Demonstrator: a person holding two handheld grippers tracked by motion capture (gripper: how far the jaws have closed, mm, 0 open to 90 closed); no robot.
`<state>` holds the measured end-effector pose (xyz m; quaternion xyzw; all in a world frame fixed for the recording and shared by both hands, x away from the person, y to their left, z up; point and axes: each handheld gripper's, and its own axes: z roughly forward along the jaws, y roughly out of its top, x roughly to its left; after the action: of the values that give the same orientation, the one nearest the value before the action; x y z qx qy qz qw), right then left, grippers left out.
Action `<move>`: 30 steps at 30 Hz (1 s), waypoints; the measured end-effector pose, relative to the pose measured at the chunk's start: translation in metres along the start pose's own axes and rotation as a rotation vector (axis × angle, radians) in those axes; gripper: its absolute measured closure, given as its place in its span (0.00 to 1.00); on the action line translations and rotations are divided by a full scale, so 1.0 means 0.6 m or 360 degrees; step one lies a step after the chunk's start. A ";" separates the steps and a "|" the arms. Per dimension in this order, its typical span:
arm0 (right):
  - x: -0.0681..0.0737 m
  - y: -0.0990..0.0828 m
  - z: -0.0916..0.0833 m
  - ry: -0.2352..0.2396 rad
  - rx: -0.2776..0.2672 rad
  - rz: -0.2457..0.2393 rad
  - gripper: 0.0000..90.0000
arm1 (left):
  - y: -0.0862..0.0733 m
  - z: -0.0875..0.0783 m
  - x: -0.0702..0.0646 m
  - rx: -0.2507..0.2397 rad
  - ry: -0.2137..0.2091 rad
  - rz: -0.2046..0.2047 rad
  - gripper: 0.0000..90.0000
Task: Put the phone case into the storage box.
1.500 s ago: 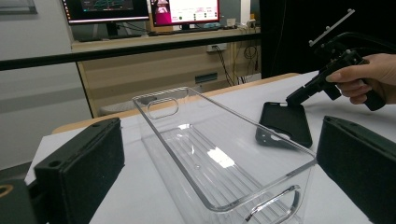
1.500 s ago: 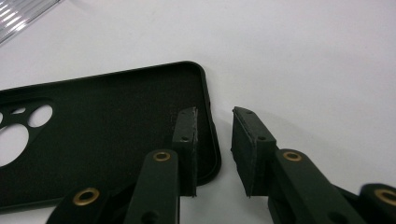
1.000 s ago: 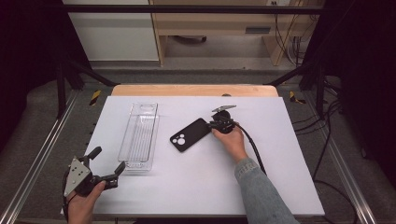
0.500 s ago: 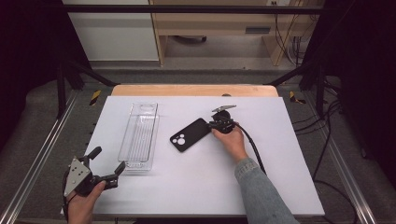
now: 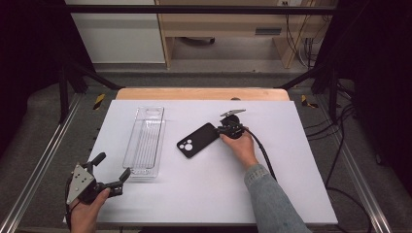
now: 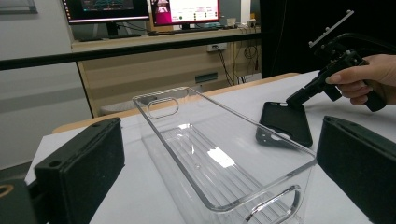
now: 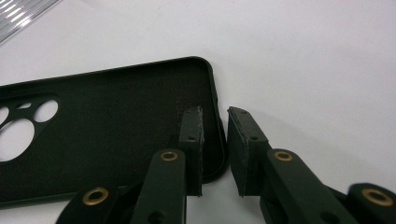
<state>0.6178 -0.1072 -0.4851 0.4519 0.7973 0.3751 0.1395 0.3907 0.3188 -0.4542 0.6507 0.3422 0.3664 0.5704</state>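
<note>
The left claw (image 5: pixel 111 171) is held with its jaws spread wide at the near left corner of the bench (image 5: pixel 291 184). A clear tray (image 5: pixel 144 141) lies just beyond it. Right of the tray, a black phone case (image 5: pixel 197 140) lies flat. The right claw (image 5: pixel 219 131) is narrowed astride the case's right end wall, one jaw inside, one outside.

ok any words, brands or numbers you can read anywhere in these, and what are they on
No text reads clearly in any view.
Two lit monitors beyond the table: on-screen content too small and blurred to read.
Black soft phone case with round camera cutouts: a faint embossed mark inside near the right gripper, illegible.
Clear ribbed plastic tray: no label visible.
</note>
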 end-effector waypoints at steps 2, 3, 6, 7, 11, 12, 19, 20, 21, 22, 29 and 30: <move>0.000 0.000 0.000 0.0001 -0.0001 0.0001 0.85 | 0.000 0.000 0.000 0.0001 0.0000 0.0000 0.01; 0.000 0.000 0.000 0.0001 -0.0001 0.0001 0.85 | 0.000 0.000 0.000 0.0000 0.0000 -0.0001 0.01; 0.000 0.000 0.000 0.0000 0.0000 -0.0002 0.85 | 0.000 0.000 0.000 0.0000 0.0001 0.0000 0.01; 0.000 0.000 0.000 0.0000 0.0001 -0.0003 0.85 | 0.000 0.000 0.000 0.0000 0.0001 0.0000 0.01; 0.000 0.000 0.000 0.0000 0.0001 -0.0005 0.85 | 0.000 0.000 0.000 0.0001 0.0000 0.0000 0.01; 0.000 0.000 0.000 0.0001 0.0003 -0.0008 0.85 | 0.000 0.000 0.000 0.0001 0.0000 0.0001 0.01; 0.002 0.000 0.000 -0.0009 0.0003 -0.0037 0.86 | 0.000 0.000 0.000 0.0000 0.0001 0.0001 0.01; 0.003 0.000 0.000 -0.0014 0.0003 -0.0050 0.86 | 0.000 0.000 0.000 0.0001 0.0001 0.0001 0.01; 0.004 0.000 0.000 -0.0020 0.0006 -0.0063 0.86 | 0.000 0.000 0.000 0.0003 0.0001 0.0002 0.01; 0.005 0.001 -0.001 -0.0021 0.0008 -0.0065 0.86 | 0.000 0.001 0.000 0.0004 0.0001 0.0002 0.01; 0.004 0.001 -0.001 -0.0020 0.0011 -0.0069 0.87 | 0.000 0.001 0.000 0.0004 0.0006 0.0004 0.01; 0.003 0.001 -0.001 -0.0021 0.0011 -0.0068 0.88 | 0.000 0.000 0.000 0.0004 0.0006 0.0004 0.01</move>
<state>0.6166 -0.1058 -0.4840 0.4377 0.8071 0.3663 0.1511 0.3909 0.3188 -0.4542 0.6512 0.3429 0.3678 0.5684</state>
